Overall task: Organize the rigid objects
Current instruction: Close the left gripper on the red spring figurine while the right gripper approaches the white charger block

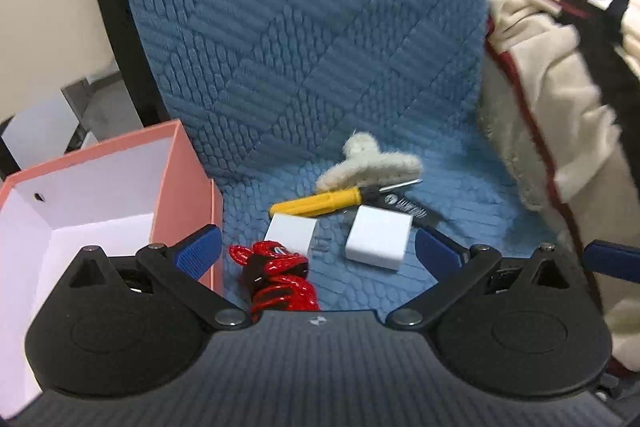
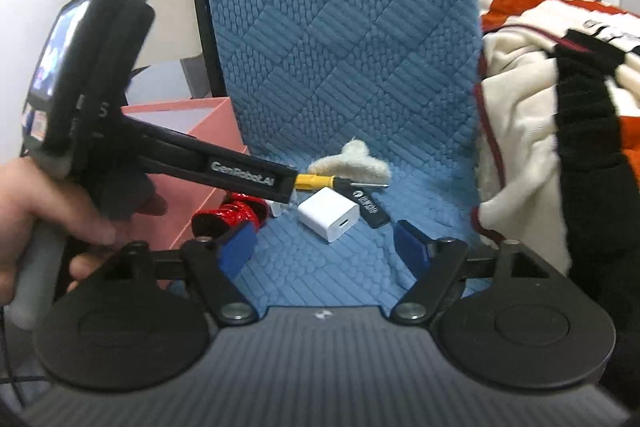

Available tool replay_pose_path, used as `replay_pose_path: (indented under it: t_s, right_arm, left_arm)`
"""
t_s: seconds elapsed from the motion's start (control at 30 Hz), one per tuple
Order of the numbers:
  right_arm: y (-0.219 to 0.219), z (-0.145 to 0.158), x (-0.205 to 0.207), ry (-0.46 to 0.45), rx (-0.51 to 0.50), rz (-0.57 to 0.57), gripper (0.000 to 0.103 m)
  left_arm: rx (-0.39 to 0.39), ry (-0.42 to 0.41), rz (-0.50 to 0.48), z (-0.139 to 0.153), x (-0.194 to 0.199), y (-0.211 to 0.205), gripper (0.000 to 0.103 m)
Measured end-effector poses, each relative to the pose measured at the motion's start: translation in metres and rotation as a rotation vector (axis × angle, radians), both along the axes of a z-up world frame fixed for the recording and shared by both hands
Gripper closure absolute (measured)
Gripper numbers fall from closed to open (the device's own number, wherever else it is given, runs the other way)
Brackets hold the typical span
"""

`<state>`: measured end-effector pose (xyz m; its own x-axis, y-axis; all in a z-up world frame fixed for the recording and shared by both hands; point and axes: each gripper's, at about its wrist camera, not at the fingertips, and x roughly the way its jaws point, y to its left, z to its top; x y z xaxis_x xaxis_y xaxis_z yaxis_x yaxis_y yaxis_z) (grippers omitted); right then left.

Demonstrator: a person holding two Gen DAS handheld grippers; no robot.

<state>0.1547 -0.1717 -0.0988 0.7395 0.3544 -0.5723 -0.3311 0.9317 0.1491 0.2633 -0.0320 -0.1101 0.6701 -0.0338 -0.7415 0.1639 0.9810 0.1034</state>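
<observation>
On a blue quilted chair seat (image 1: 400, 267) lie a red coiled cable (image 1: 276, 275), two white chargers (image 1: 291, 233) (image 1: 379, 237), a yellow-handled screwdriver (image 1: 320, 203), a black flat tool (image 1: 404, 207) and a fuzzy cream hair clip (image 1: 368, 165). My left gripper (image 1: 318, 247) is open, above the cable and chargers, holding nothing. My right gripper (image 2: 326, 247) is open and empty, just in front of a white charger (image 2: 330, 213). The left gripper's body (image 2: 244, 175) crosses the right wrist view and hides part of the screwdriver (image 2: 316, 181).
An open pink box (image 1: 176, 187) with a white inside stands at the seat's left edge; it also shows in the right wrist view (image 2: 188, 187). A cream, red and black fleece garment (image 1: 560, 115) is piled on the right. The blue chair back (image 1: 304, 27) rises behind.
</observation>
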Motion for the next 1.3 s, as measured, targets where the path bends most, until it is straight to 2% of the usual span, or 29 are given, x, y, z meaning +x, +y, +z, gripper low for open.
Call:
replay_pose_path:
  t_s: [0.1, 0.2, 0.3, 0.4, 0.5, 0.6, 0.63, 0.7, 0.8, 0.87, 0.9, 1.0, 1.1, 1.3]
  right_arm:
    - [-0.006, -0.005, 0.017, 0.017, 0.028, 0.04, 0.036]
    - [-0.01, -0.011, 0.034, 0.032, 0.033, 0.064, 0.036]
    - [-0.016, -0.018, 0.054, 0.043, 0.016, 0.088, 0.036]
    - [-0.012, -0.029, 0.072, 0.078, 0.001, 0.109, 0.036]
    - [0.001, -0.037, 0.084, 0.083, -0.074, 0.147, 0.037]
    - [0.012, -0.046, 0.096, 0.062, -0.159, 0.184, 0.038]
    - [0.013, -0.049, 0.099, 0.065, -0.169, 0.195, 0.038]
    - [0.017, -0.055, 0.108, 0.075, -0.196, 0.22, 0.038]
    - [0.02, -0.066, 0.12, 0.096, -0.228, 0.238, 0.038]
    - [0.018, -0.073, 0.128, 0.135, -0.22, 0.224, 0.038]
    - [0.019, -0.076, 0.131, 0.141, -0.216, 0.227, 0.038]
    - [0.025, -0.085, 0.137, 0.149, -0.242, 0.253, 0.037]
    - [0.028, -0.094, 0.144, 0.174, -0.278, 0.26, 0.037]
    - [0.033, -0.097, 0.149, 0.13, -0.292, 0.277, 0.037]
  left_arm:
    - [-0.012, 0.039, -0.004, -0.011, 0.015, 0.007, 0.001]
    - [-0.018, 0.08, 0.002, -0.019, 0.029, 0.014, 0.008]
    - [-0.075, 0.122, 0.033, -0.027, 0.04, 0.027, 0.013]
    - [-0.051, 0.116, 0.034, -0.029, 0.045, 0.028, 0.017]
    - [-0.029, 0.12, 0.018, -0.03, 0.047, 0.026, 0.018]
    - [0.021, 0.111, -0.004, -0.03, 0.044, 0.024, 0.029]
    - [0.016, 0.113, -0.013, -0.03, 0.044, 0.024, 0.036]
    - [-0.011, 0.131, -0.021, -0.03, 0.043, 0.024, 0.043]
    - [-0.021, 0.131, -0.032, -0.028, 0.038, 0.02, 0.044]
    - [-0.071, 0.164, -0.017, -0.032, 0.043, 0.023, 0.044]
    - [-0.072, 0.185, -0.001, -0.036, 0.046, 0.024, 0.044]
    - [-0.026, 0.182, 0.009, -0.042, 0.047, 0.02, 0.043]
    - [-0.022, 0.174, 0.024, -0.045, 0.048, 0.023, 0.041]
    - [0.012, 0.167, 0.025, -0.053, 0.051, 0.023, 0.037]
